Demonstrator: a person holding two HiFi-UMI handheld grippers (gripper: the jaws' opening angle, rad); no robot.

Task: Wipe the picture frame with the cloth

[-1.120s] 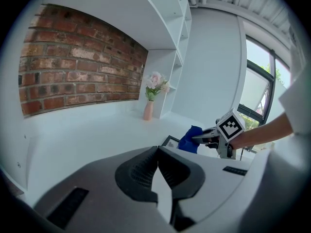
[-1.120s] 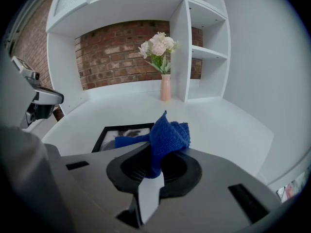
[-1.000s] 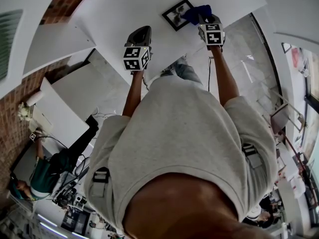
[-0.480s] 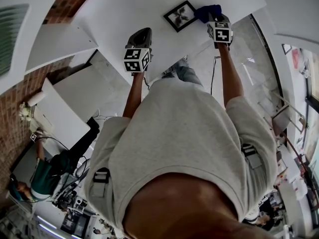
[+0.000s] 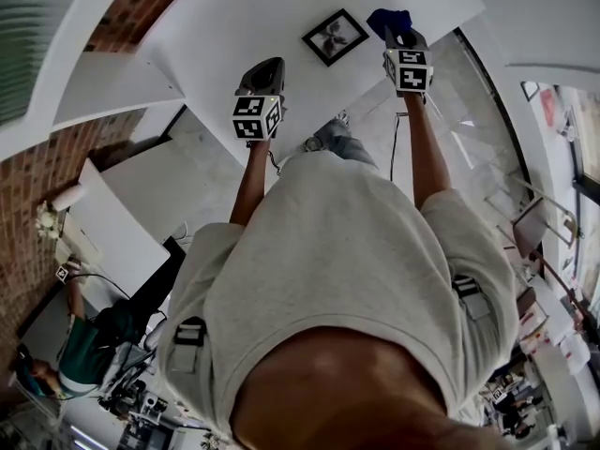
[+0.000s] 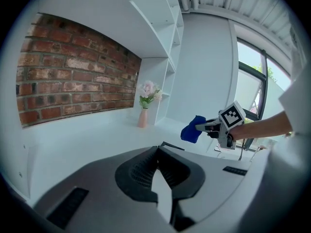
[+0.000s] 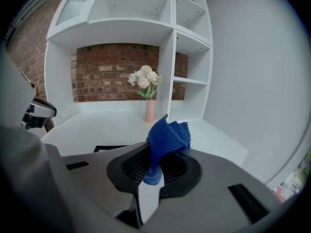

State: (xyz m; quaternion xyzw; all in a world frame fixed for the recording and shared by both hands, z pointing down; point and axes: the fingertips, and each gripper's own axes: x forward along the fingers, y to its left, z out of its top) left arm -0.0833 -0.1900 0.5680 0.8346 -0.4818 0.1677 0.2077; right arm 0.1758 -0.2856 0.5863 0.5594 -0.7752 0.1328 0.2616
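While the person's grey-shirted torso (image 5: pixel 347 279) fills the foreground of the head view, both arms reach forward over the white table (image 5: pixel 234 17).

Left gripper (image 5: pixel 267 67): jaws together with nothing between them, held over bare tabletop and apart from the frame.

Right gripper (image 5: pixel 398 37): jaws clamped on the blue cloth (image 5: pixel 388 19), which bunches out beyond the tips.

Picture frame (image 5: pixel 335 37): lies flat on the table between the two grippers, nearer the right one. The cloth sits just beside the frame's right corner and off its surface.

Step in hand, as judged: bringing the cloth onto the frame for a wiping stroke. To do this well:
- Set the loose bunch of cloth on the glass, not the hard jaw tips.
- Press lightly and sweep along the frame's length.
- Steady one edge with the closed left gripper, since a frame lying loose will probably slide.

Beyond, a vase of flowers (image 7: pixel 149 109) stands before a brick wall (image 7: pixel 107 72) under white shelving (image 7: pixel 187 47).
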